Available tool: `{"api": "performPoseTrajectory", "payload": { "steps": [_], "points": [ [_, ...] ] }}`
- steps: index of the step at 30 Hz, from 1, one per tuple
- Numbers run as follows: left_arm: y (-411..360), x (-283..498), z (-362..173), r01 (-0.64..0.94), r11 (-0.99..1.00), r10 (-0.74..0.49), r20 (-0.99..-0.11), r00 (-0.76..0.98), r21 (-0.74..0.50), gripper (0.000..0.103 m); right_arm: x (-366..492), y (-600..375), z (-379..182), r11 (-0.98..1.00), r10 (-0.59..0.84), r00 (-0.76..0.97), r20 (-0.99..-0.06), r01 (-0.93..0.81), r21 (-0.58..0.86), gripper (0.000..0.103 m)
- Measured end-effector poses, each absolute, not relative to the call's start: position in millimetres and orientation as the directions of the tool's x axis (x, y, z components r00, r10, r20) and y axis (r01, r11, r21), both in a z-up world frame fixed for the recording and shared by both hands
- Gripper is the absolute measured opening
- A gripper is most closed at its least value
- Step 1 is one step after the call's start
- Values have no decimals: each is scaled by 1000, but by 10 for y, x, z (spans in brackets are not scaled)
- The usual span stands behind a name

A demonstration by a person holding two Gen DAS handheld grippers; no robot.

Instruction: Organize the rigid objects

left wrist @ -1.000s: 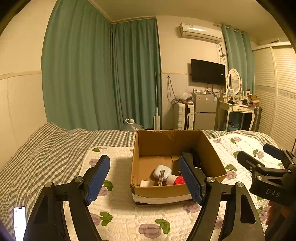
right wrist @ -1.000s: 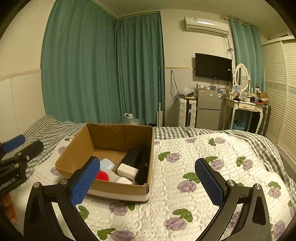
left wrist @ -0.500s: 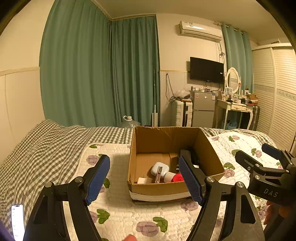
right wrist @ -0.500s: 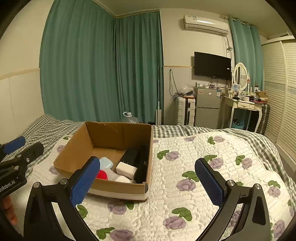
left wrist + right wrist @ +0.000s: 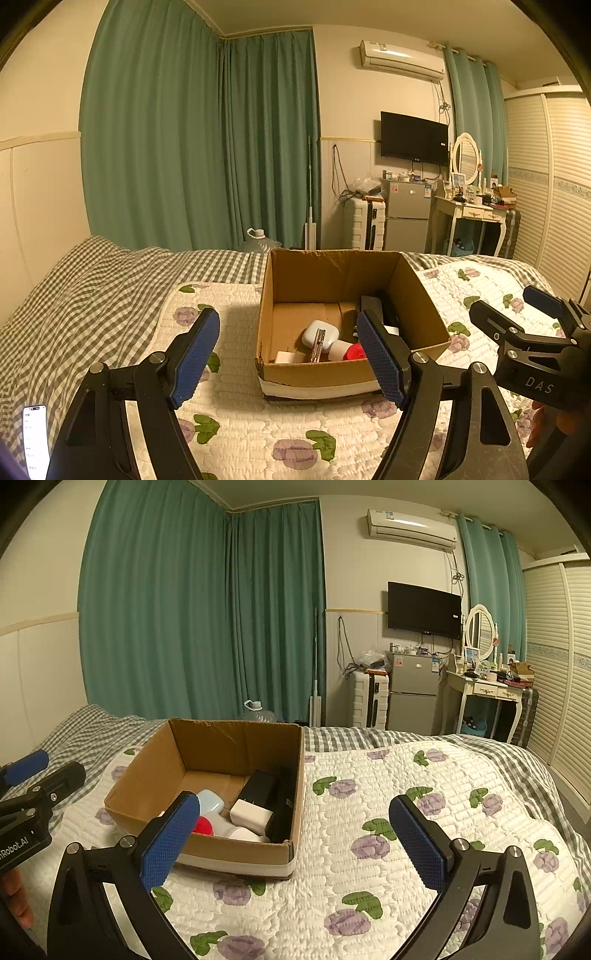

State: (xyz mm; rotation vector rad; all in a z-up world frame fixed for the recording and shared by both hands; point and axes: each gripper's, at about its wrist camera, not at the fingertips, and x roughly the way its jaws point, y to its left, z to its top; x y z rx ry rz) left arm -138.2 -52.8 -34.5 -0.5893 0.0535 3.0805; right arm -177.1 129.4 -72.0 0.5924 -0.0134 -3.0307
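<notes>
**Both grippers held back from the box, jaws spread**

I had my left gripper (image 5: 288, 356) nearest, fingers spread wide and holding nothing. My right gripper (image 5: 291, 843) was likewise released and empty. Compared with a second earlier, both had drawn slightly back and lifted, so the cardboard box (image 5: 424, 306) sat a little lower and farther in each view; the jaws themselves had not changed. A phone (image 5: 36, 439) lay lit on the checked blanket (image 5: 92, 280) by my left side.

Beyond the fingers, the box rested on the floral quilt (image 5: 424, 794). Inside it, unmoved, I saw a white earbud case (image 5: 320, 334), a small metal piece (image 5: 318, 347) leaning on it, a white bottle with a red cap (image 5: 347, 350), a white charger block (image 5: 251, 814), a pale blue case (image 5: 210, 802) and a black box (image 5: 260, 786) against the right wall.

Farther off stood green curtains (image 5: 199, 147), a small fridge (image 5: 413, 694) and a wall television (image 5: 424, 610).
</notes>
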Motion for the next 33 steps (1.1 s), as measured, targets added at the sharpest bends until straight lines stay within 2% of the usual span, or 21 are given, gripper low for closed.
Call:
{"api": "performPoseTrajectory", "payload": {
  "steps": [33],
  "points": [
    [-499,-1366,-365,-9,-999,-7,-377,-926,39,80,-1828,1254,-769,-999,-49,-917,-397,46,17,103]
  ]
}}
